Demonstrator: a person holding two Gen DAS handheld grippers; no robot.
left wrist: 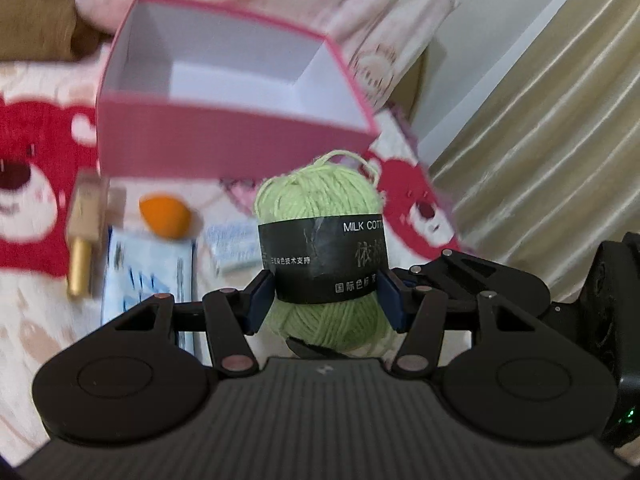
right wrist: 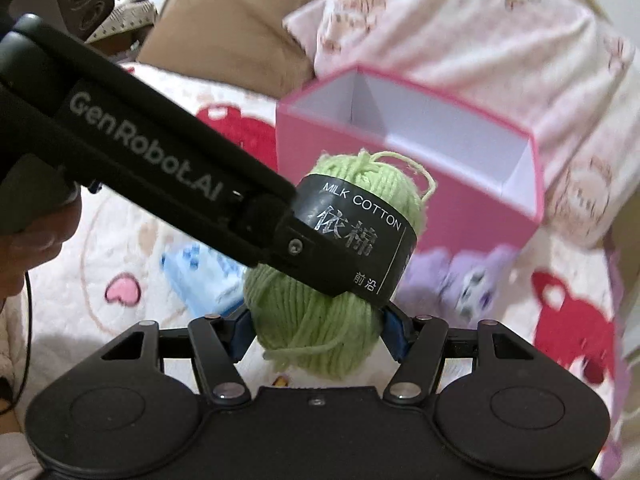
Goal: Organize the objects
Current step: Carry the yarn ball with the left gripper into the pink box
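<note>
A bed is carrying everything here, its pale cover (left wrist: pixel 36 320) showing red bear prints, with a cream curtain (left wrist: pixel 540 120) hanging past the bed's right edge in the left wrist view. A pink box (left wrist: pixel 224 140) is sitting open on the cover, its white inside facing up and a pale pink quilt (left wrist: pixel 380 20) bunching behind it.

The left tool (left wrist: pixel 326 300) is clamping a ball of light green yarn (left wrist: pixel 320 196) at a middling width, its blue pads pressing on the black "MILK COTTON" band. The right tool (right wrist: pixel 316 328) is gripping the same ball lower down, its pads pressing into the green strands below the band. The yarn is hanging between the two tools above the cover, in front of the box's near wall, with one loose strand looping off its top.

Toward the near left, an orange egg-shaped sponge (left wrist: pixel 166 216), a gold stick-shaped item (left wrist: pixel 86 236) and blue-and-white packets (left wrist: pixel 148 280) are lying on the cover; blur is hiding their details.
</note>
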